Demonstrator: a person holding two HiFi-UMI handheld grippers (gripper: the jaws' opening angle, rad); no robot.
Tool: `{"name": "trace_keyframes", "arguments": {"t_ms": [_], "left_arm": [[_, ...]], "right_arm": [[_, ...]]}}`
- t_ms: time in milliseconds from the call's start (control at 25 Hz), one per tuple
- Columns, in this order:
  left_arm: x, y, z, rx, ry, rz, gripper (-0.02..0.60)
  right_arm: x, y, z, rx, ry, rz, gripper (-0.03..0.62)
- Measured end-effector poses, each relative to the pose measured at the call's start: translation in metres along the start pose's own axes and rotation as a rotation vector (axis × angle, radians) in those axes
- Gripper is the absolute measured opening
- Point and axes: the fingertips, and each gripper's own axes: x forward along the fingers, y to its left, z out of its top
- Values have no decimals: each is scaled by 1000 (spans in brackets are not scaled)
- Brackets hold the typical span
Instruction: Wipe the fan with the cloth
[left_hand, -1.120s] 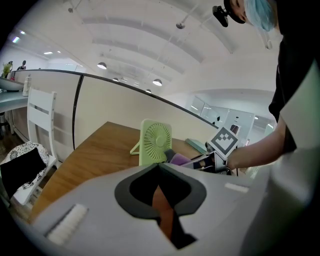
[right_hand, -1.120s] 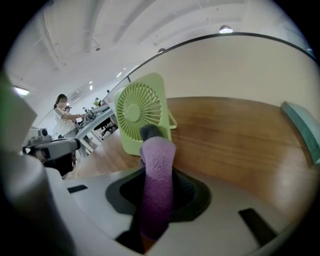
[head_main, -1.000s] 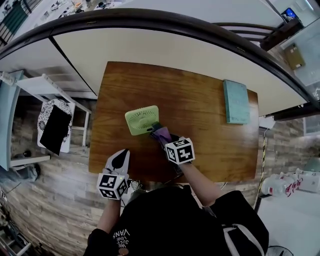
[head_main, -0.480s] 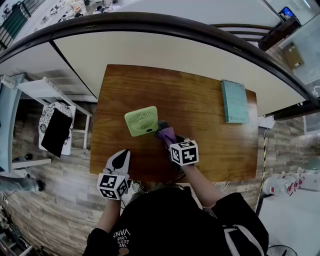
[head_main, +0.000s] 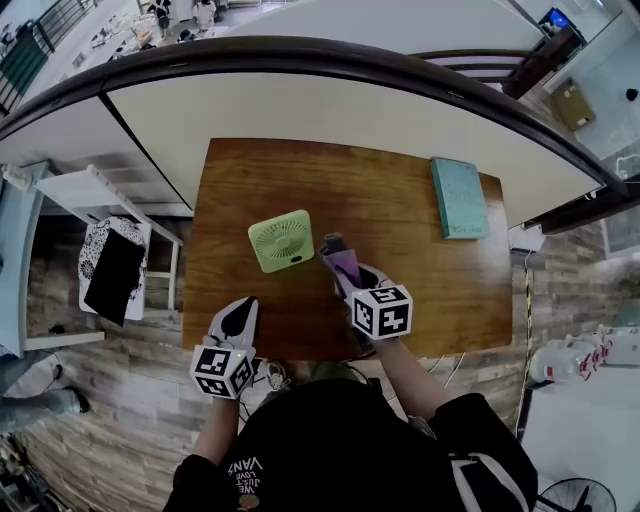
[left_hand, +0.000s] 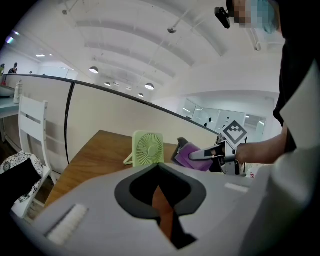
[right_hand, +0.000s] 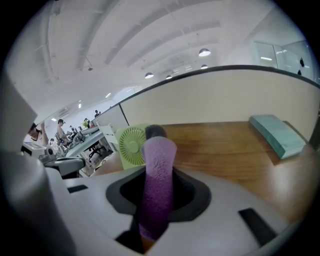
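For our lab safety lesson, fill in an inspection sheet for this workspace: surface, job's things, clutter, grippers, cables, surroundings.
surface: brown wooden table.
job's things: green fan upright on its stand; purple cloth just right of it.
clutter: teal book at the far right corner.
grippers: right gripper shut on the cloth; left gripper shut, empty, at the near edge.
cables: nothing seen on the table.
surroundings: white chair, curved partition, plank floor.
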Motion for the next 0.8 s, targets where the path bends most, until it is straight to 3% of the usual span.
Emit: {"name": "trace_keyframes", "arguments": {"t_ms": [400, 800], "left_arm": [[-34, -17, 31, 47, -79, -90, 11], [-78, -34, 46, 79, -144, -152, 11]], "right_arm": [[-71, 34, 29, 19, -188, -24, 98], [-133, 66, 9, 79, -295, -68, 98]]}}
